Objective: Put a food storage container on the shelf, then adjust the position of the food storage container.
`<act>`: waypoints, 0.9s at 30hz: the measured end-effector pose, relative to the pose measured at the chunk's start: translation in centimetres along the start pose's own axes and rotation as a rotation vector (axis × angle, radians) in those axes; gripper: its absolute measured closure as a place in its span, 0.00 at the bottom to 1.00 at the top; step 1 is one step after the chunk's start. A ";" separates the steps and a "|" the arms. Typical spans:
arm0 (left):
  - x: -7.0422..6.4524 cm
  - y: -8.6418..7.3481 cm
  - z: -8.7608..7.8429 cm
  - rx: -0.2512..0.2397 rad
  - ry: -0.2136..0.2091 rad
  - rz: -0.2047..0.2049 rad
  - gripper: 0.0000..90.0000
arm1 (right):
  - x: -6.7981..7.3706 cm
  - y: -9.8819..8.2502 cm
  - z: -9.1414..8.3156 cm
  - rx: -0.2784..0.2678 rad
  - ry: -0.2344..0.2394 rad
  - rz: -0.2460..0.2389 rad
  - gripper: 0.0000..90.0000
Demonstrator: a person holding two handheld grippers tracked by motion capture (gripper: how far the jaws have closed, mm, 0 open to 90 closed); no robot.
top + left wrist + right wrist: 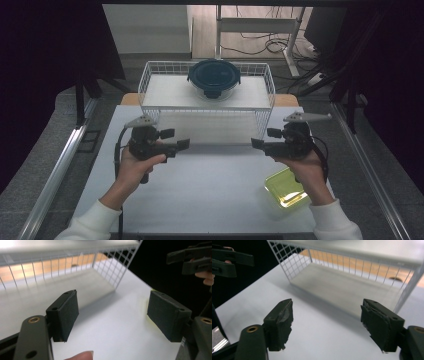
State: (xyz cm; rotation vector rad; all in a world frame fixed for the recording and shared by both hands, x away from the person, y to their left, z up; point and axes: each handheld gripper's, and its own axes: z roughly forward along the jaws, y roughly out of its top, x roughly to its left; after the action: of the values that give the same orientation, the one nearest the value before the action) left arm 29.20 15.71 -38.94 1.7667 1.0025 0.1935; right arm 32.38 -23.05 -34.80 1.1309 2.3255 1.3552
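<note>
Both claws hover in front of the wire rack (207, 102), the left gripper (181, 145) and the right gripper (256, 143) pointing at each other, each with jaws well apart and nothing between them. The lidded bowl (214, 78) sits on the rack's top shelf, toward its back. The yellow dish (286, 188) lies near the right hand, well in front of the rack. In reaching up for the bowl, a jaw could catch the rack's raised wire rim and shove the rack, likely sliding the bowl.

Left hand-held gripper (181, 145) agape, right hand-held gripper (257, 144) agape, facing
</note>
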 end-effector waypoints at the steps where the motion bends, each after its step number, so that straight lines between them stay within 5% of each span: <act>1: 0.0 -0.6 0.1 0.011 0.006 0.003 0.28 | -0.1 -0.6 -0.2 0.003 0.002 0.005 0.30; 7: -0.3 -3.4 0.4 0.063 0.030 0.030 0.29 | -0.4 -3.8 -0.3 0.070 -0.030 -0.004 0.34; 17: -0.3 -7.2 0.6 0.136 0.052 0.004 0.29 | -0.8 -6.6 0.2 0.135 -0.020 0.023 0.38; 27: 0.1 -7.7 0.4 0.137 0.078 -0.014 0.28 | -1.3 -6.9 0.5 0.152 -0.030 0.039 0.39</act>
State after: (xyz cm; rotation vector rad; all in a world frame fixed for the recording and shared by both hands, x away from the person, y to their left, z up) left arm 25.42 16.27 -45.60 1.8879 1.1063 0.1900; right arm 30.01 -25.62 -40.96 1.2370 2.4323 1.1820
